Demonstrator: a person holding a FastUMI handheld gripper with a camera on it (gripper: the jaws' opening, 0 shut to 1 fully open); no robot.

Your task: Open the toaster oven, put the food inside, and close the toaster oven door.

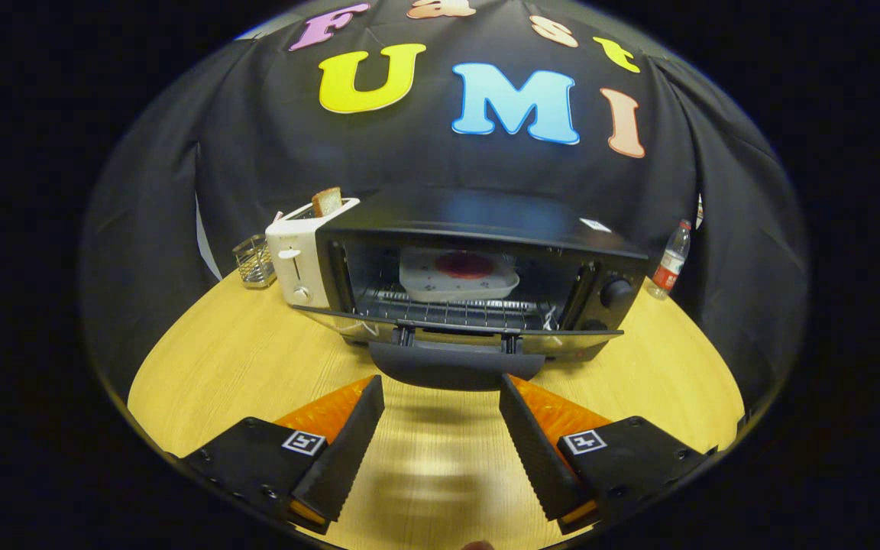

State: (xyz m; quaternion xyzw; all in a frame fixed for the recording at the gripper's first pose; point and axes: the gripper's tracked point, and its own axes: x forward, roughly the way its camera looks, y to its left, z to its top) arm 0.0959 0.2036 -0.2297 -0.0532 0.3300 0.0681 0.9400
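Note:
A black toaster oven stands on the wooden table just beyond my fingers, its glass door folded down flat toward me. On the wire rack inside rests a white plate with a round red piece of food. The door's dark handle hangs just ahead of my fingertips, slightly above them. My gripper is open, its two black ribbed fingers spread wide with nothing between them, over bare tabletop.
A white pop-up toaster with a slice of bread stands left of the oven, a small glass beyond it. A plastic bottle stands at the oven's right. The wooden table lies around them.

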